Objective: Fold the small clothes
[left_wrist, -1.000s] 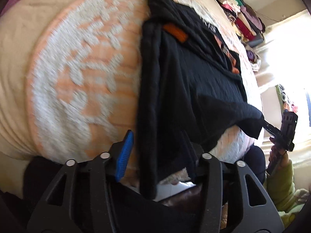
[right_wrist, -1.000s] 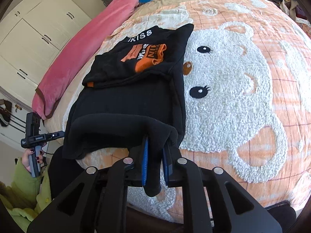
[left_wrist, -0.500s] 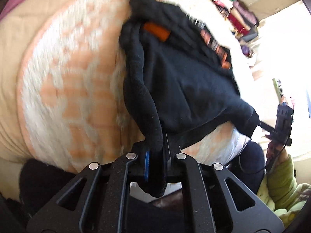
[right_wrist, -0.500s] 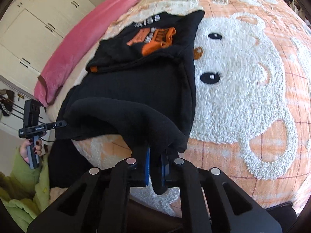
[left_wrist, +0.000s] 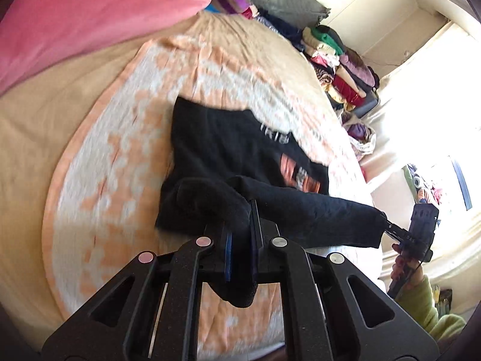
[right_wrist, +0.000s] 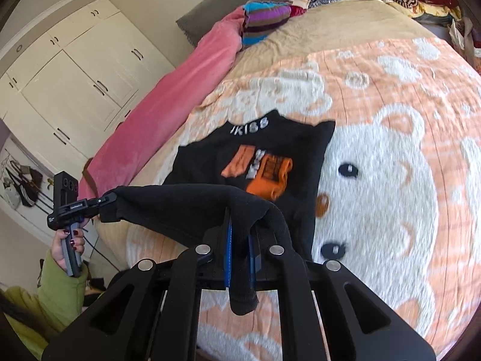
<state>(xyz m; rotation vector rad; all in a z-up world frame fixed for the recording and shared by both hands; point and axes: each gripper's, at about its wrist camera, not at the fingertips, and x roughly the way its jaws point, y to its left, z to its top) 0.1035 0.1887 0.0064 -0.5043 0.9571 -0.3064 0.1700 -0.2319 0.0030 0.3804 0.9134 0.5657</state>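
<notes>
Left wrist view: our left gripper (left_wrist: pixel 242 251) pinches the black shirt (left_wrist: pixel 228 150) hem above the blanket (left_wrist: pixel 105 162).

Right wrist view: our right gripper (right_wrist: pixel 239 255) clamps the other corner. Mid-fold, we judge; next, carry the hem toward the collar.

Bright daylight, blown-out window (left_wrist: pixel 436 138) glare (left view), motion-smeared blanket (right_wrist: pixel 390 96), fisheye-bent dark corners.

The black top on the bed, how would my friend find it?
Look at the orange blanket with the white bear face. Beside the bear lies the black top, its near edge lifted. Only it has orange patches and white letters.
</notes>
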